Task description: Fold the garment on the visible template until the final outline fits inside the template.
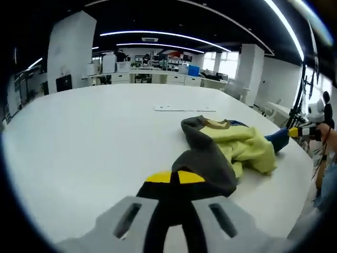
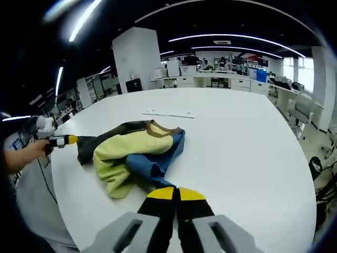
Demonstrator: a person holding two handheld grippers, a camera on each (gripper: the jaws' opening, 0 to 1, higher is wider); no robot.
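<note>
Left gripper view. My left hand-held gripper [image 1: 175, 177] has its 2 yellow-tipped jaws pressed together on the dark grey edge of the garment [image 1: 226, 150]. The garment lies bunched in a heap on the white worktop [image 1: 95, 137], toward its right edge as this view has it: grey, pale yellow and blue cloth, nothing spread flat. Past it, near the far edge, lies a thin flat white sheet [image 1: 184, 109], which I take to be the template; too faint to be sure. At the right edge my other hand-held gripper comes in with its yellow tips at the blue end of the heap.

Right gripper view. My right hand-held gripper [image 2: 176, 194] has its jaws shut, the blue cloth of the garment [image 2: 131, 153] running up to the tips and apparently pinched there. The heap sits near the left edge of the worktop [image 2: 247, 137] in this view. The flat sheet [image 2: 169, 113] lies beyond it, well apart. My left hand-held gripper shows at the far grey end, with my hand behind it.

Step in hand, as I judge: an early one, 2 ends held, no fold made. Next calls for lifting and pulling the ends apart to open the cloth, then laying it flat on the template.
</note>
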